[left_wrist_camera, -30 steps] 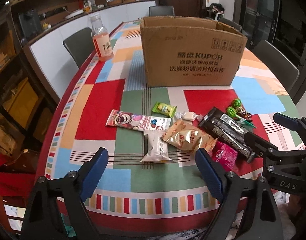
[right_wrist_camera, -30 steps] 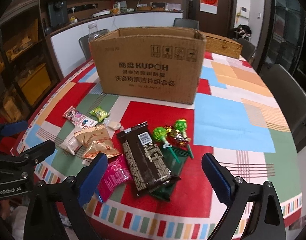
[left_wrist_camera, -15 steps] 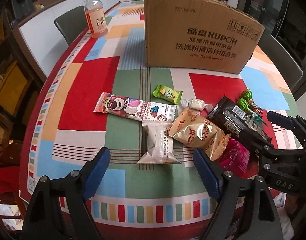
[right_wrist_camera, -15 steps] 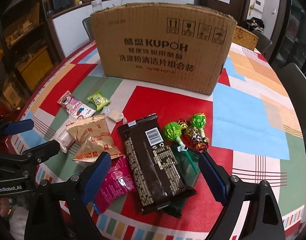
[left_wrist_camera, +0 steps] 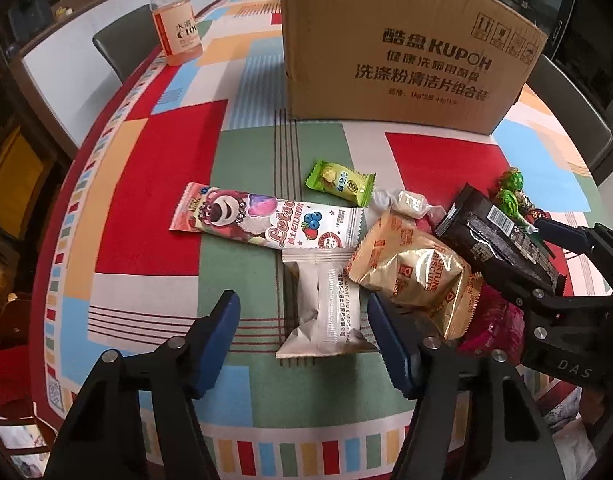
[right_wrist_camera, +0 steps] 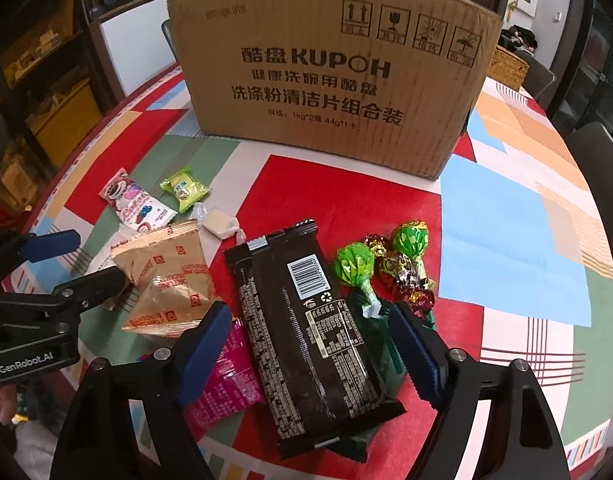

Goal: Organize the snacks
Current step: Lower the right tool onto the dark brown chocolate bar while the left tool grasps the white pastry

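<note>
Left tool (left_wrist_camera: 302, 336) spread open low over the near edge of the desk (left_wrist_camera: 158, 168), pads either side of the white packet (left_wrist_camera: 326, 308) without touching; right tool (right_wrist_camera: 310, 350) likewise open, straddling the near end of the dark brown bar (right_wrist_camera: 310, 320), gripping nothing. Snacks clustered near that near edge: pink bear-print packet (left_wrist_camera: 262, 220) and green candy (left_wrist_camera: 340, 182) toward the far side of the heap; gold biscuit bag (left_wrist_camera: 414, 276) overlapping the white packet; magenta packet (right_wrist_camera: 226, 384) beside the bar; green lollipops (right_wrist_camera: 380, 256) on its right. Cardboard box (right_wrist_camera: 330, 76) upright past the snacks, mid-desk; bottle (left_wrist_camera: 176, 20) by the far left edge.
</note>
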`<state>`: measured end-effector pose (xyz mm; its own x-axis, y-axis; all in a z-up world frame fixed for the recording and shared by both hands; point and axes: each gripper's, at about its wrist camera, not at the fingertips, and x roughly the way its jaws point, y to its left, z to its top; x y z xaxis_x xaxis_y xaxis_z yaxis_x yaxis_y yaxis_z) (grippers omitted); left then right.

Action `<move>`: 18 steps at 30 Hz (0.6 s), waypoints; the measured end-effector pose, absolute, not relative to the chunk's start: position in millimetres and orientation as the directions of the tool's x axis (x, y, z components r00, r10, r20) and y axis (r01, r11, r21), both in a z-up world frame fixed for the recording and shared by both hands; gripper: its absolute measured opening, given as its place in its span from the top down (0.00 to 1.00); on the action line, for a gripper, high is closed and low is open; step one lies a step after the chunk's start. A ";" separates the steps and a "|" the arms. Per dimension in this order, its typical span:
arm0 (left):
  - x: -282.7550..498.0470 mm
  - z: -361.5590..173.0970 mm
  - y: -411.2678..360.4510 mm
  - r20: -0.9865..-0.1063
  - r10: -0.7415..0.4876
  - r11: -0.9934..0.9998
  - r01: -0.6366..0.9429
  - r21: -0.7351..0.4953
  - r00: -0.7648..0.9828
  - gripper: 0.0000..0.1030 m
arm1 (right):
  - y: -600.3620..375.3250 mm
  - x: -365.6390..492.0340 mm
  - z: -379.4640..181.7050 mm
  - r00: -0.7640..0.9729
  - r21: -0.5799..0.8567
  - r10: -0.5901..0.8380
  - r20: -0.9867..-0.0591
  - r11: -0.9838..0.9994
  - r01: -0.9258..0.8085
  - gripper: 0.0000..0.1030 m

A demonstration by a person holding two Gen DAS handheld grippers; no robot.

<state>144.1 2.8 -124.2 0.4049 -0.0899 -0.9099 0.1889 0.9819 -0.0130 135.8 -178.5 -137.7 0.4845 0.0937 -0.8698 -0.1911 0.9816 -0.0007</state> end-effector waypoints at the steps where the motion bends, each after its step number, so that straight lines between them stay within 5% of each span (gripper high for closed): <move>1: 145.4 -125.8 2.6 -0.912 -0.093 0.981 0.191 -0.017 0.400 0.38 | -178.1 136.5 -138.8 0.483 -0.001 0.093 -0.871 0.982 -0.191 0.21; 13: 158.1 -138.0 -0.5 -0.920 -0.099 0.979 0.205 -0.021 0.378 0.49 | -174.2 144.0 -147.6 0.467 -0.002 0.099 -0.879 0.978 -0.211 0.32; 18: 157.9 -136.2 1.0 -0.917 -0.100 0.980 0.197 -0.024 0.386 0.67 | -171.9 144.4 -146.2 0.474 -0.011 0.099 -0.875 0.974 -0.224 0.45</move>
<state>157.9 1.0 -136.2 0.3863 -0.1004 -0.9169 0.1970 0.9801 -0.0243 144.4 -171.9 -146.2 0.4739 0.0992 -0.8750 -0.2243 0.9745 -0.0110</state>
